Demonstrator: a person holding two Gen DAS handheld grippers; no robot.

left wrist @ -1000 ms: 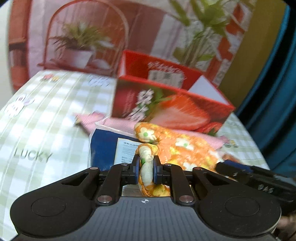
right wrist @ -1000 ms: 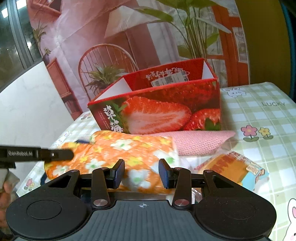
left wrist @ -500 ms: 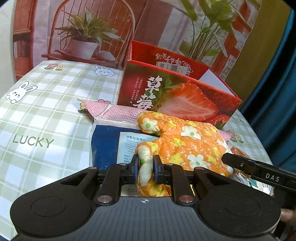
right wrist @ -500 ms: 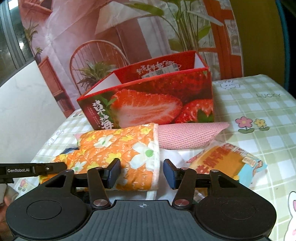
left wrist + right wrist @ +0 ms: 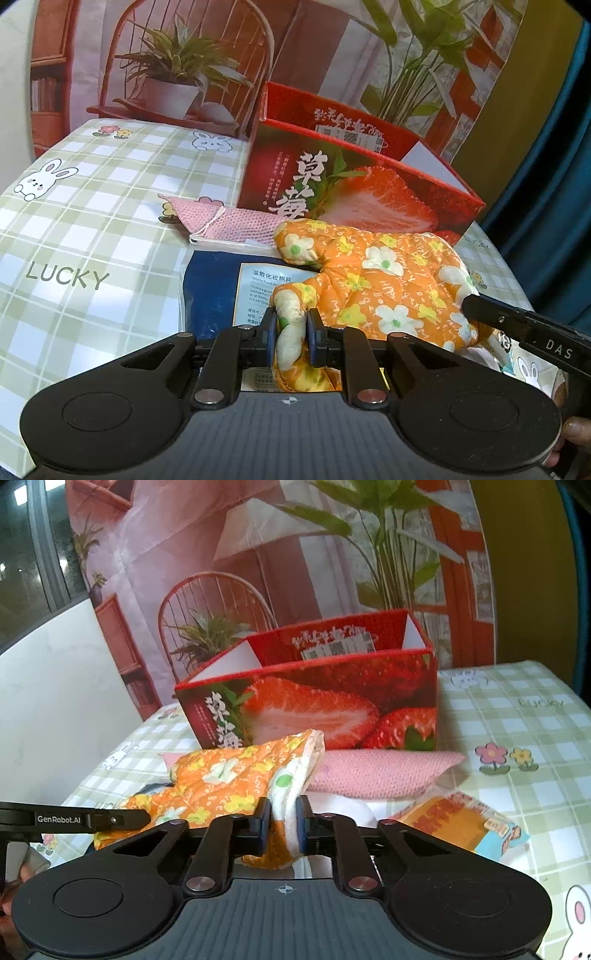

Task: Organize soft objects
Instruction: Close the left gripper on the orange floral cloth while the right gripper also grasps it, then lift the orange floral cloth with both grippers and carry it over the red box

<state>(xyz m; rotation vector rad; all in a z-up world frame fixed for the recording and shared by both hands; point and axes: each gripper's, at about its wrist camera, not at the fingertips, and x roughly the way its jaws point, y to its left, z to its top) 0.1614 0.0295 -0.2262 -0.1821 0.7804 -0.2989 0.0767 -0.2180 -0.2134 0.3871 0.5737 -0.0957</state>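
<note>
Left gripper (image 5: 291, 328): clamped on a bunched edge of the orange floral mitt (image 5: 373, 284).
Right gripper (image 5: 283, 823): pinched shut on the mitt's white-lined cuff edge (image 5: 291, 775).
Mitt position: raised at both ends, draped over the blue packet (image 5: 210, 295) and pink knit cloth (image 5: 380, 771).
Strawberry box (image 5: 317, 705): open-topped, just behind the cloth.
Orange snack pack (image 5: 461, 823): flat on the checked tablecloth (image 5: 92, 221), right of the mitt.

Black hand-held gripper (image 5: 291, 332), silver screws
</note>
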